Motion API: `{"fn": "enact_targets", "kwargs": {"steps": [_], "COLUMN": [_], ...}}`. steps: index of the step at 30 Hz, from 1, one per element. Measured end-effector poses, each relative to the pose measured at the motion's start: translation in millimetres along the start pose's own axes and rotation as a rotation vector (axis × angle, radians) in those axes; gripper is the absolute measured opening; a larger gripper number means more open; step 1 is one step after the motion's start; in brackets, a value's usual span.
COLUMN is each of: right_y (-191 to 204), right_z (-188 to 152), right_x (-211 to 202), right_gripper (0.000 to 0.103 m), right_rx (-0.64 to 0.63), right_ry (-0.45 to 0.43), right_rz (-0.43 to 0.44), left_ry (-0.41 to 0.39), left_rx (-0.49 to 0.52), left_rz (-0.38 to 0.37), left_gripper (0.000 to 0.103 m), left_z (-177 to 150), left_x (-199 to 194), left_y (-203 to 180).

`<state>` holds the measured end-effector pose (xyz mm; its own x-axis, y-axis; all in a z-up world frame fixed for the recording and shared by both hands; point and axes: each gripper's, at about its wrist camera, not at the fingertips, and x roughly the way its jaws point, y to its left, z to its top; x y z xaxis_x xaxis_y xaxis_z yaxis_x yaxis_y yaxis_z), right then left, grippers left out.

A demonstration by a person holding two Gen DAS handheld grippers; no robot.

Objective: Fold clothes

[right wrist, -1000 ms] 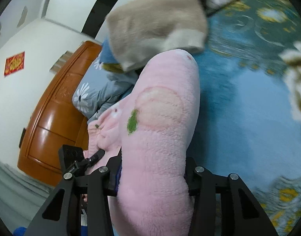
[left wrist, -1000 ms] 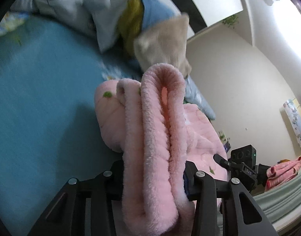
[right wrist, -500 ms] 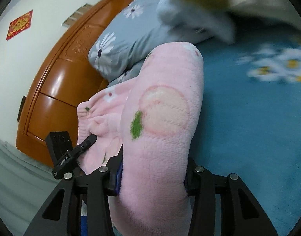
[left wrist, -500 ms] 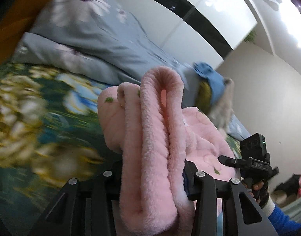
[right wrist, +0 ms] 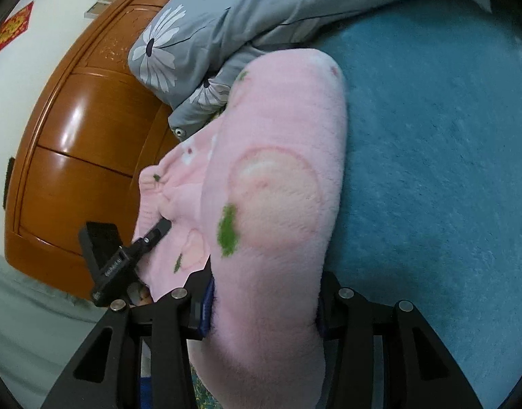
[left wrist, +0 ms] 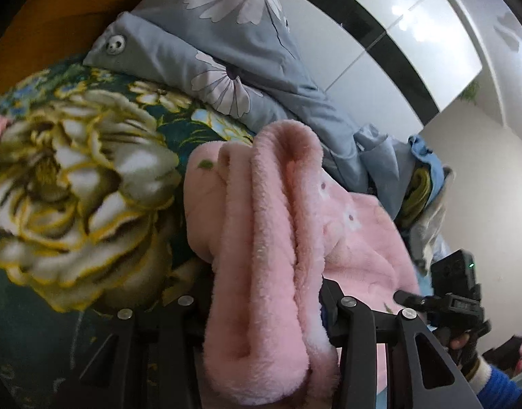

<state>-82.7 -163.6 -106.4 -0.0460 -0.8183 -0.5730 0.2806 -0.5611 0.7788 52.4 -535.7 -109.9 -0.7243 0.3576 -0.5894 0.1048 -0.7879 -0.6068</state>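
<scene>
One fluffy pink garment [left wrist: 261, 238] is being held up over the bed by two grippers. The left gripper [left wrist: 264, 310] is pinching a thick bunch of its folds, and the right gripper [right wrist: 264, 303] is pinching another bunch with a peach picture on it. One gray flowered pillow [left wrist: 233, 44] is lying at 12 o'clock. One small pile of clothes [left wrist: 421, 187] is sitting at 3 o'clock. One flowered blanket [left wrist: 73, 177] is spreading at 9 o'clock.

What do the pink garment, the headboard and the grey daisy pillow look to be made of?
Pink garment: plush fleece, by its fuzzy pile; matte. Headboard: apparently wood with a glossy varnish, showing bright highlights. Grey daisy pillow: smooth woven fabric, probably cotton, creased and printed.
</scene>
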Motion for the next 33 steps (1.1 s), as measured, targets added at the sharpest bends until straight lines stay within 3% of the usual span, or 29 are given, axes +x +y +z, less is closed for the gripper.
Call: {"fn": "enact_targets", "kwargs": {"steps": [4, 8, 11, 14, 17, 19, 23, 27, 33], "right_y": [-1, -1, -3, -3, 8, 19, 52, 72, 64], "right_z": [0, -2, -4, -8, -12, -14, -27, -48, -58], "right_x": [2, -8, -21, -40, -53, -59, -57, -47, -27], "right_gripper": [0.051, 0.051, 0.051, 0.051, 0.051, 0.051, 0.051, 0.051, 0.051], "right_rx": [0.0, -0.013, -0.028, -0.062, -0.128, -0.185, -0.329, -0.429, -0.439], "right_ry": [0.003, -0.003, -0.027, -0.07, -0.105, -0.125, -0.139, -0.124, -0.088], "right_rz": [0.006, 0.006, 0.007, -0.051, -0.122, -0.175, -0.199, -0.17, -0.195], "left_ry": [-0.001, -0.01, -0.037, -0.105, -0.216, -0.271, -0.215, -0.119, -0.096], "left_rx": [-0.026, -0.027, 0.003, 0.075, 0.194, 0.288, 0.401, 0.485, 0.468], "left_rz": [0.015, 0.057, 0.137, 0.241, 0.41, 0.477, 0.355, 0.422, 0.385], "left_gripper": [0.049, 0.06, 0.063, 0.067, 0.068, 0.069, 0.07, 0.07, 0.07], "left_z": [-1, 0, 4, 6, 5, 3, -9, -24, -27], "left_x": [2, -6, -17, -32, -49, -55, -36, 0, 13], "left_y": [5, -2, -14, -33, -70, -97, -123, -111, -84]}}
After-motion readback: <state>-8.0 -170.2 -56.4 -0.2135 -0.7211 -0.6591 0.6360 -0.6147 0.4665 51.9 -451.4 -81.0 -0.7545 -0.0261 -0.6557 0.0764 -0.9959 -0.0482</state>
